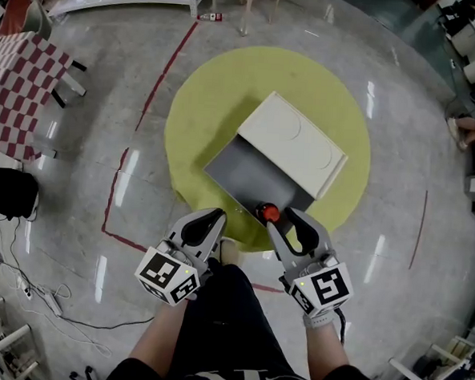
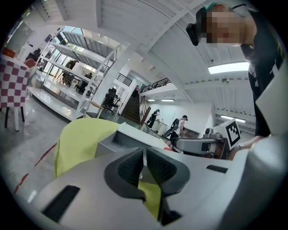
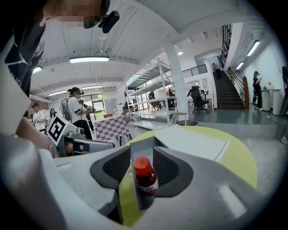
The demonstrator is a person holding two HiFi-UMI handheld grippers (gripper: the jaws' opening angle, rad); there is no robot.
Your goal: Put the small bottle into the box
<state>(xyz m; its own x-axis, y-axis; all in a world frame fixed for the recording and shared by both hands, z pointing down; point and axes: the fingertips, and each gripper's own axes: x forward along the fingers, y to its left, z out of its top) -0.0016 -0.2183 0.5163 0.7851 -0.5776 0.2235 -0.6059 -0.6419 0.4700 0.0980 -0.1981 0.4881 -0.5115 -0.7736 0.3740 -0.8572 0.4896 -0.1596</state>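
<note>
The small bottle (image 1: 268,213), dark red with a red cap, stands upright at the near edge of the grey box (image 1: 242,173), whose white lid (image 1: 292,144) lies folded back. My right gripper (image 1: 284,218) is around it. In the right gripper view the bottle (image 3: 145,179) sits between the dark pads (image 3: 118,167) with a thin gap on its left side, so the right gripper (image 3: 142,158) is open. My left gripper (image 1: 212,218) hovers left of the box's near corner, shut and holding nothing. In the left gripper view that gripper (image 2: 144,155) has its pads meeting.
The box rests on a round yellow mat (image 1: 219,96) on a shiny stone floor marked with red tape lines (image 1: 161,68). A red-checked table (image 1: 19,83) stands far left, with cables (image 1: 46,298) at lower left. Other people stand in the background.
</note>
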